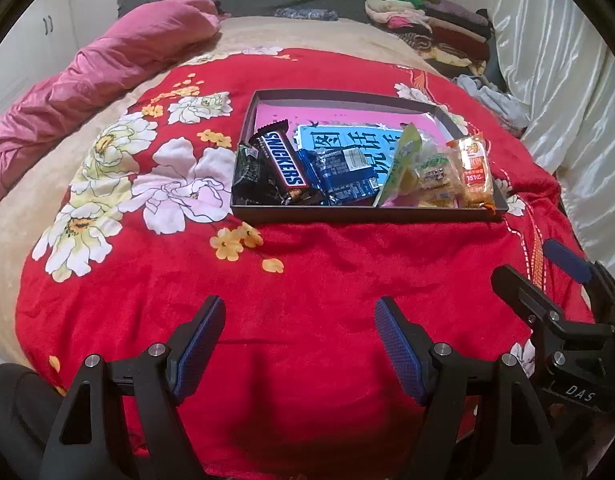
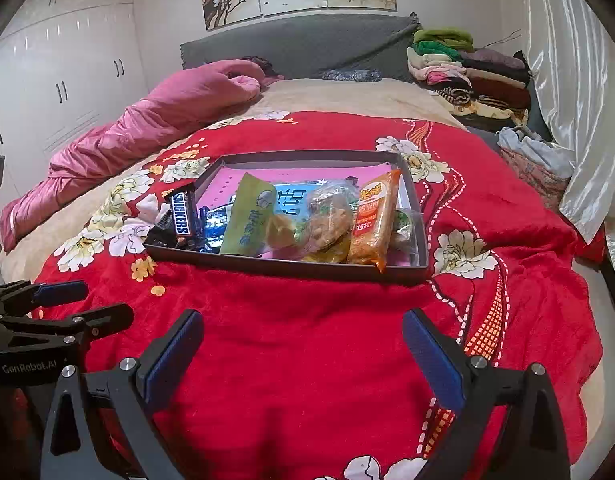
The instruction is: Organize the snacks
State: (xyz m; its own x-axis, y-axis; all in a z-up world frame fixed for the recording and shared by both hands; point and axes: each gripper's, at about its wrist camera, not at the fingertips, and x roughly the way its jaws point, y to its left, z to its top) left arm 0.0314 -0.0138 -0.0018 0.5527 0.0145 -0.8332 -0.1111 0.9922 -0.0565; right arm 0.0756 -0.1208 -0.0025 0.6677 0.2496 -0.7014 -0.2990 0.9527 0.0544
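Judging by the snacks (image 1: 359, 172) already heaped in the tray (image 1: 347, 213) at twelve o'clock, sorting looks nearly done, left gripper (image 1: 299, 344) and right gripper (image 2: 303, 352) both gaping empty.

Bright, even light; sharp; fisheye-bent edges, dark corners.

A bed (image 2: 347, 96) with a beige sheet carries everything. A red flowered blanket (image 2: 307, 340) is spread over its near part, and a dark shallow tray (image 2: 283, 265) of snacks sits on that blanket. Left of the tray lies a crumpled pink quilt (image 2: 155, 120); beyond the tray to the right, by the headboard, stands a stack of folded clothes (image 2: 467, 76).
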